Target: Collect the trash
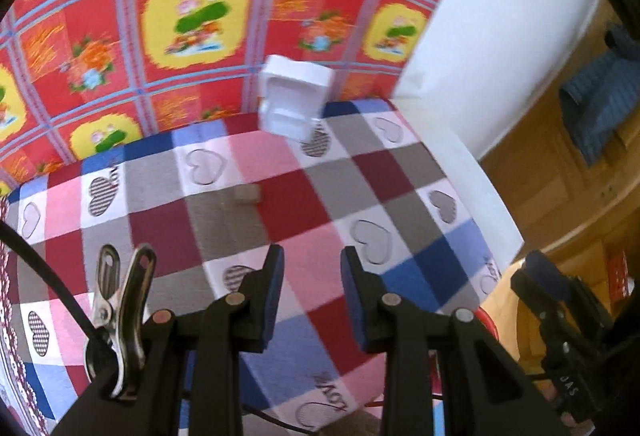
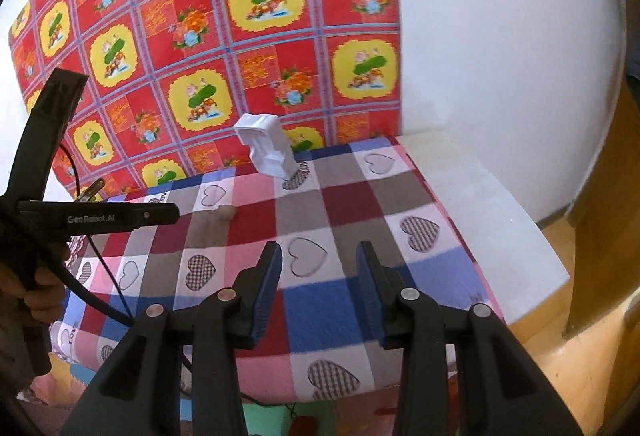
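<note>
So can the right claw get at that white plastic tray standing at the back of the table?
Probably yes. The right claw is open and empty, and only bare checkered cloth lies between it and the white tray; the small tan scrap sits off to the left.

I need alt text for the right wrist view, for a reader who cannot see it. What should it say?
The right gripper, fingers apart and empty, points down at a table under a checked heart-pattern cloth. At the far edge a white moulded foam piece stands against a red and yellow floral backdrop, with a small beige scrap nearer. The left gripper's black body shows at the left.
</note>
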`<state>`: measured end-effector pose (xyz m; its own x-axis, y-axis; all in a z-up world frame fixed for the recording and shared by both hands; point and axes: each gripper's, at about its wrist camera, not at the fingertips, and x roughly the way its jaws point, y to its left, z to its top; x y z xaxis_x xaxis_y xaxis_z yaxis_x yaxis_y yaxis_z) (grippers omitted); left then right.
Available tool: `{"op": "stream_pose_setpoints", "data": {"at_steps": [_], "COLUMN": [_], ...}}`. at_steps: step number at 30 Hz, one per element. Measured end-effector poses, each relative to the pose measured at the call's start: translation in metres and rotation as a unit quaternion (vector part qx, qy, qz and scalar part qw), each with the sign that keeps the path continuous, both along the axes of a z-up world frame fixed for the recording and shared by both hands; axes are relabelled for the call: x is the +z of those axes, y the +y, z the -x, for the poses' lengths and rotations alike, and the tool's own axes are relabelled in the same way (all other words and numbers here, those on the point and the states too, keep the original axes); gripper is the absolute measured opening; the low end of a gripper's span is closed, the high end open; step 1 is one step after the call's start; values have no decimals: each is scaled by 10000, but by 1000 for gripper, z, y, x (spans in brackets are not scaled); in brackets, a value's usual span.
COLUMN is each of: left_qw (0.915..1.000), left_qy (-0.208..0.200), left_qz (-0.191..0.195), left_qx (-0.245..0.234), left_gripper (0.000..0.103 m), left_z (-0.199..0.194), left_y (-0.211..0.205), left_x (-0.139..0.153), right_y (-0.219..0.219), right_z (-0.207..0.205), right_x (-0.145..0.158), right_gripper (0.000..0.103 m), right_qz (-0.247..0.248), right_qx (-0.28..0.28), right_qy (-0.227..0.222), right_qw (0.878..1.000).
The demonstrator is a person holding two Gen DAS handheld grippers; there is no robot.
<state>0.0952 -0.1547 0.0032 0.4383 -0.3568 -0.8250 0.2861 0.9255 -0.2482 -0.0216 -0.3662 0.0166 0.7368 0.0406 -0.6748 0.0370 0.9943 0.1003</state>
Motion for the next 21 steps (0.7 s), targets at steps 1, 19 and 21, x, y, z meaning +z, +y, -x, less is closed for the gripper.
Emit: {"op": "stream_pose_setpoints", "data": {"at_steps": [1, 19, 21], "left_qw": [10000, 9962, 9958], "left_qy": [16, 263, 314], "left_qz": [0, -140, -26], "left_qx": [46, 819, 861], "left_gripper": [30, 32, 32], "left_z": [-3, -57, -64], "left_y": [4, 31, 27], "left_x": [-1, -43, -49], "right_y": [1, -4, -4], "right_z": [-4, -106, -117], "right_x": [0, -18, -22], "right_gripper": [40, 40, 40], "right_qz": [0, -61, -45], "right_qx": [30, 1068, 1197], "right_qy": [4, 182, 225], "right_qw": [10000, 9941, 9925]}}
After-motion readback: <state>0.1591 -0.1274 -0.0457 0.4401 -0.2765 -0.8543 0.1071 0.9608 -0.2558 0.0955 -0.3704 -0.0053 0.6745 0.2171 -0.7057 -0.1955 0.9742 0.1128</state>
